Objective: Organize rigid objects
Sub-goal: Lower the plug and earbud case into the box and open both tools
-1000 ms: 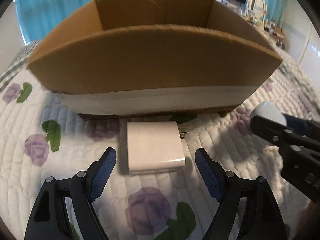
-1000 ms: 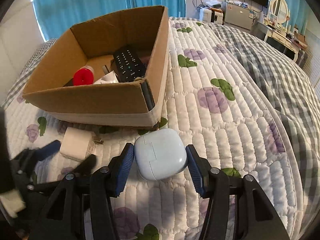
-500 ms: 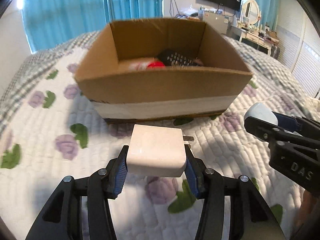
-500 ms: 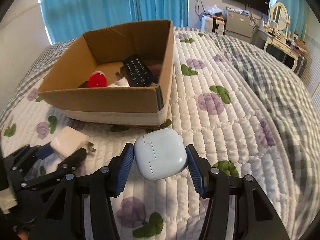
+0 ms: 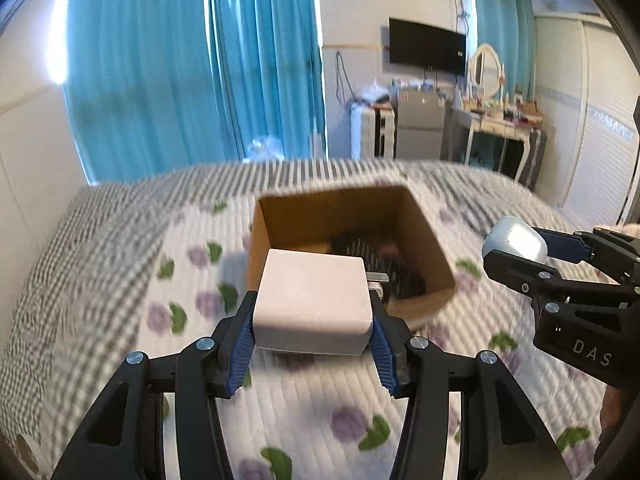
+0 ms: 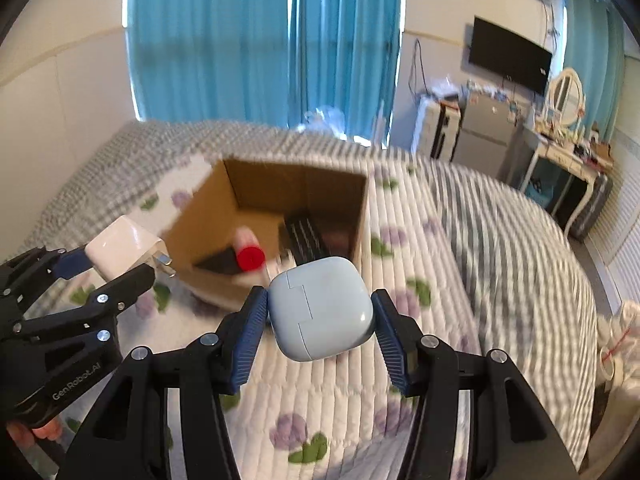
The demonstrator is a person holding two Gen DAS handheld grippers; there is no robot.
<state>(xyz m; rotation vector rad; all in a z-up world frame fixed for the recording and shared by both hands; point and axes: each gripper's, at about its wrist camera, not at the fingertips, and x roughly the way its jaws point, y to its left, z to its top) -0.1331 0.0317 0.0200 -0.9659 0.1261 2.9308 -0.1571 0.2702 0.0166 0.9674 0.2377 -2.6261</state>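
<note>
Left gripper (image 5: pixel 312 334): clamped on a white charger block (image 5: pixel 314 300), prongs pointing right, held in the air.
Right gripper (image 6: pixel 320 334): clamped on a pale blue earbud case (image 6: pixel 322 314), also aloft.
Cardboard box (image 6: pixel 224 284): open, on the floral quilt (image 6: pixel 400 360) beyond both grippers.
Inside box: black remote (image 6: pixel 306 238), red-capped item (image 6: pixel 250 258).
</note>
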